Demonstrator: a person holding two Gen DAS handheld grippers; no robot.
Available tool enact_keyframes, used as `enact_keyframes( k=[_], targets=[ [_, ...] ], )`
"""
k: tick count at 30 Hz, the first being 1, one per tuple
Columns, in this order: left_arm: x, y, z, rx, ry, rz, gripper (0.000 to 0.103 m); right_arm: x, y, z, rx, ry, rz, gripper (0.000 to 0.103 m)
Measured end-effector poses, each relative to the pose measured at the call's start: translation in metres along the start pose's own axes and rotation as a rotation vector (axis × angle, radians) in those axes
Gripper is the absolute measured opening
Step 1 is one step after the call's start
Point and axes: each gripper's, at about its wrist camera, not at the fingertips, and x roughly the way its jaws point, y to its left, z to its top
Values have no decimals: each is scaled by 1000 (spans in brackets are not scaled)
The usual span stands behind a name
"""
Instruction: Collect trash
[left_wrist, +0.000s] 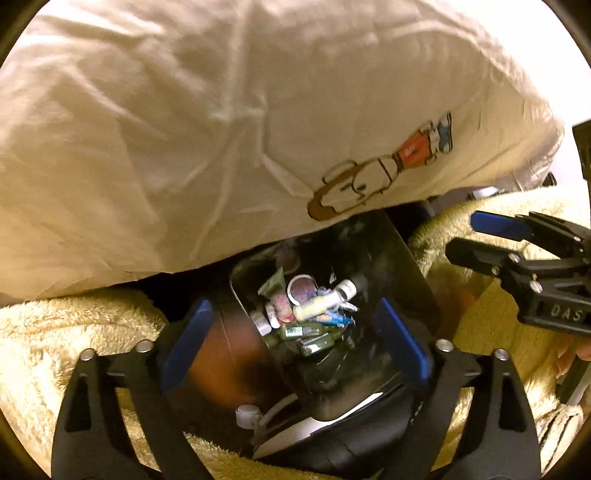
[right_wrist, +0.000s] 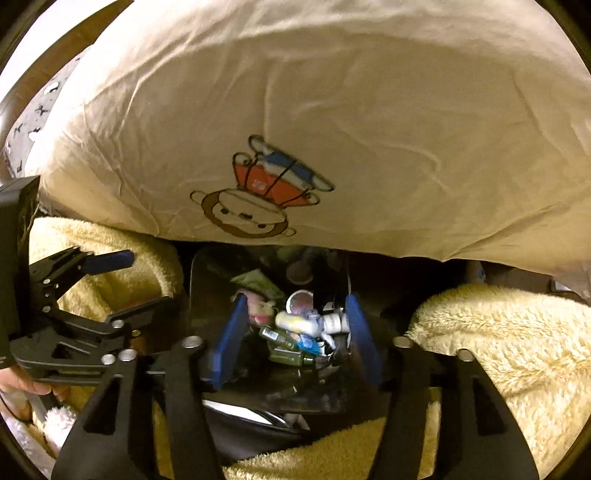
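Left gripper: your blue-padded fingers stand wide apart at lower centre of the left wrist view, straddling the bin opening and clamping nothing. In the right wrist view the same gripper enters from the left edge, fingers spread over the fleece.

Right gripper: your fingers are apart at lower centre of the right wrist view, one blue pad on each side of the trash pile, nothing between them in contact that you can confirm. In the left wrist view it shows at the right edge, fingers parted.

Trash bin: dark container with glossy walls, centre of both views, its far rim tucked under the pillow. Also seen at.

Trash: jumbled at the bin's bottom: a white round lid, a pale yellow tube, small white bottles, green sachets, a blue wrapper. Same pile at, slightly blurred.

Pillow: cream, creased, fills the upper half of both frames, printed with an upside-down cartoon monkey in orange and blue.

Fleece blanket: yellow, fluffy, lower left and right of the bin; also at.

White cable: lies just below the bin, lower centre of the left wrist view.
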Motion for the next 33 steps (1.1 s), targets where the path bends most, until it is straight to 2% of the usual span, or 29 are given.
enact_keyframes(
  k=[1, 4, 10, 22, 27, 33],
  targets=[
    [-5, 2, 1, -8, -15, 2, 92, -5, -2, 1, 0, -13, -8, 77],
    [-16, 5, 3, -16, -53, 16, 95, -19, -3, 4, 2, -55, -29, 88],
    [-47, 2, 15, -4, -143, 51, 95, -61, -6, 11, 9, -169, -85, 99],
    [-182, -2, 52, 28, -534, 208, 95, -171, 24, 42, -59, -489, -193, 99],
    [-230, 2, 61, -21, -651, 226, 95, -203, 26, 48, -46, -577, -237, 99],
    [-268, -6, 59, -36, -758, 270, 95, -238, 36, 52, -28, -680, -268, 99]
  ],
)
